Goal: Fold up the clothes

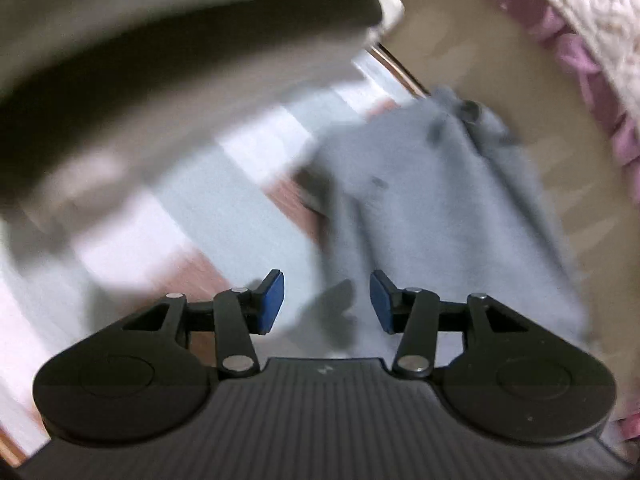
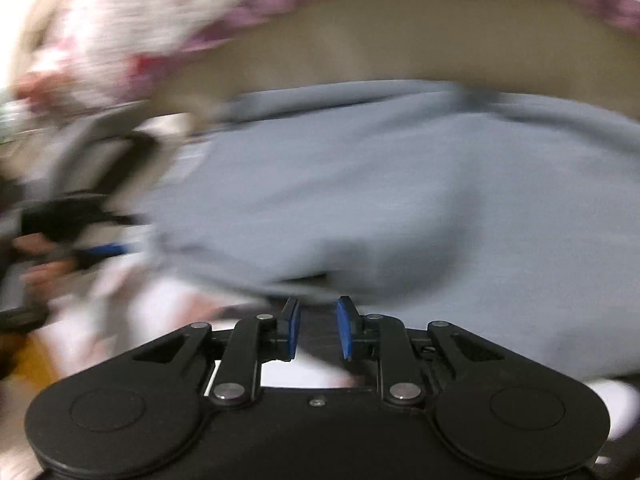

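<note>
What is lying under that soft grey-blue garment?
The grey-blue garment rests on a beige surface; the left view also shows a white-and-reddish striped surface. What lies directly beneath is covered.

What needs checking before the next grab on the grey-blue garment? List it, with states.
1. Left claw open and empty: ok.
2. Right claw open and empty: ok.
3. Grey-blue garment in view of both cameras: ok.
4. Garment lying flat: not ok, a raised fold shows near the right claw.
5. Edge or corner to grab identified: cannot tell, both views are motion-blurred.
6. Pink-trimmed quilt apart from the garment: ok.
</note>
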A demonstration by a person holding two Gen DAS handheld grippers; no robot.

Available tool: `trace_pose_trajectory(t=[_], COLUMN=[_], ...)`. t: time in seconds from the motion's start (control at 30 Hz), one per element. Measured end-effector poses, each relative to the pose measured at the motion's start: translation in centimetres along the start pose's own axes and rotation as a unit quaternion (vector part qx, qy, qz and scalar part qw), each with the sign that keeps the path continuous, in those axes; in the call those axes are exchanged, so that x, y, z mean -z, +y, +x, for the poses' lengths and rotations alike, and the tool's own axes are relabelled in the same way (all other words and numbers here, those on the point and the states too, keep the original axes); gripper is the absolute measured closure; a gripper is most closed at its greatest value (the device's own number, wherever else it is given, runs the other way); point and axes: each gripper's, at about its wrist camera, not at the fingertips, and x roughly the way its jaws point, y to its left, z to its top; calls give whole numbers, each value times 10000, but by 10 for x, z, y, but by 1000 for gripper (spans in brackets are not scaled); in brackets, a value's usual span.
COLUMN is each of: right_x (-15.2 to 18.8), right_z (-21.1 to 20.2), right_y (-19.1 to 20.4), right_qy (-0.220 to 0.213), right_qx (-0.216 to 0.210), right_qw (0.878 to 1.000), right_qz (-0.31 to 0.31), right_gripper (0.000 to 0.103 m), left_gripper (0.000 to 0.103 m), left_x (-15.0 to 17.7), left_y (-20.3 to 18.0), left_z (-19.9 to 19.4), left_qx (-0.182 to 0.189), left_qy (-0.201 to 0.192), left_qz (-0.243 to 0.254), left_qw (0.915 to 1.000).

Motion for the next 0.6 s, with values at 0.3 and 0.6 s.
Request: trace_pose_trajectory(t=[0.3,0.6], right_x=[19,54], right_z=[46,14], right_y=[-21,-89], right_qy=[137,-1027], right_qx=[-905,-277], right_qw=[9786,9100], right_qz=[1844,4008], right_gripper=[55,43], left_gripper=[49,42], left_x=[-2,5], left_y=[7,-24], left_z=[26,53], left_qx=[971,965], left_qy=[-105,-576], left_qz=[-636,145], left_qw=[9932,9936])
